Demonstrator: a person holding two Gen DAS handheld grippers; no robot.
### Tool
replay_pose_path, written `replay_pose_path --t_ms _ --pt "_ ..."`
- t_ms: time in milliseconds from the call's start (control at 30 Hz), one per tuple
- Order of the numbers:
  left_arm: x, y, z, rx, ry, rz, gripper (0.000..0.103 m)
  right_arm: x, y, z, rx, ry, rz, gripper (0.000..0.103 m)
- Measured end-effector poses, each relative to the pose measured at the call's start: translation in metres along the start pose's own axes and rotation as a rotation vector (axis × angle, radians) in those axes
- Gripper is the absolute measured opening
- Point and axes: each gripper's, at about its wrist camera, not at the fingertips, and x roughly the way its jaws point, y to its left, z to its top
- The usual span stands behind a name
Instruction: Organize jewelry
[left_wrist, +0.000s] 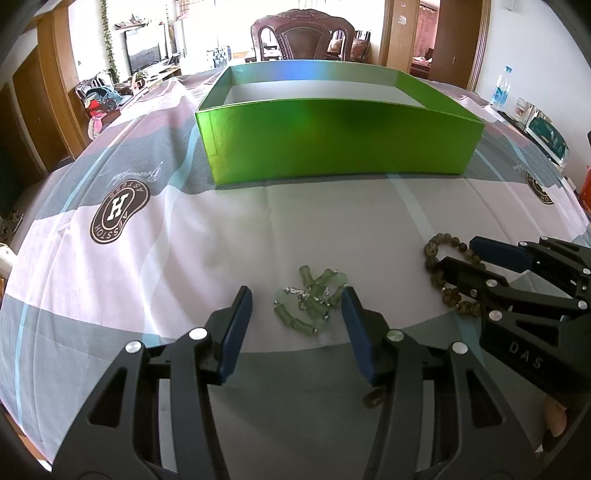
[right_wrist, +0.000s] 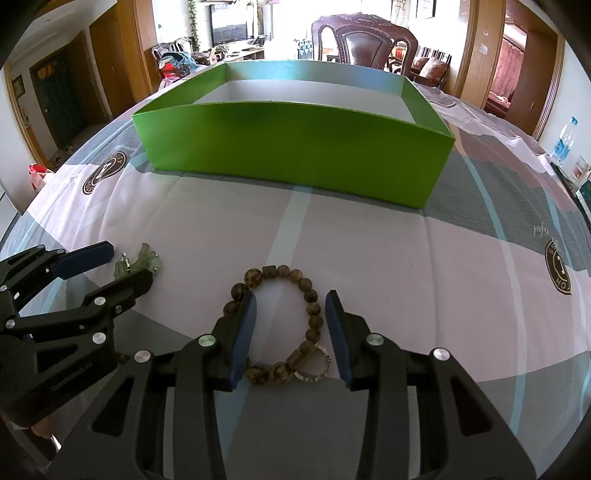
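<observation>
- A carved dark-wood chair (right_wrist: 364, 37) stands at the far edge of the table (right_wrist: 461, 258), which is draped in a grey, pink and white cloth.
- Left of the chair, a television (right_wrist: 228, 24) sits on a low unit.
- Right of the chair, wooden door frames (right_wrist: 480, 48) open onto other rooms.
- Daylight glares behind the chair.

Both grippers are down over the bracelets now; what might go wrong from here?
The green bracelet is bunched; the left gripper may catch one strand. The right gripper straddles part of the brown bead bracelet, so beads may slip and its metal ring dangle. The green box wall may snag either.
</observation>
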Motion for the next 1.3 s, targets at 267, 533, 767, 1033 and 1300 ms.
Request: replay_pose_path --t_ms 267,533,767,1033,1300 --pt "0.000 -0.001 0.000 0.000 0.000 0.001 0.051 0.000 0.000 0.000 -0.001 0.000 -0.001 0.039" --pt "0.001 -0.003 0.001 0.010 -0.008 -0.005 0.037 -0.001 0.002 -0.001 -0.015 -0.007 0.011 0.030" --pt "0.000 -0.004 0.001 0.011 -0.011 -0.014 0.023 -0.003 0.011 -0.003 -0.062 -0.018 0.037 0.009" --pt "0.000 -0.004 0.002 0.005 -0.012 -0.012 0.021 -0.004 0.013 -0.003 -0.074 -0.022 0.031 0.009" --pt "-0.001 -0.004 0.001 0.002 -0.013 -0.012 0.021 -0.003 0.014 -0.003 -0.072 -0.023 0.031 0.009"
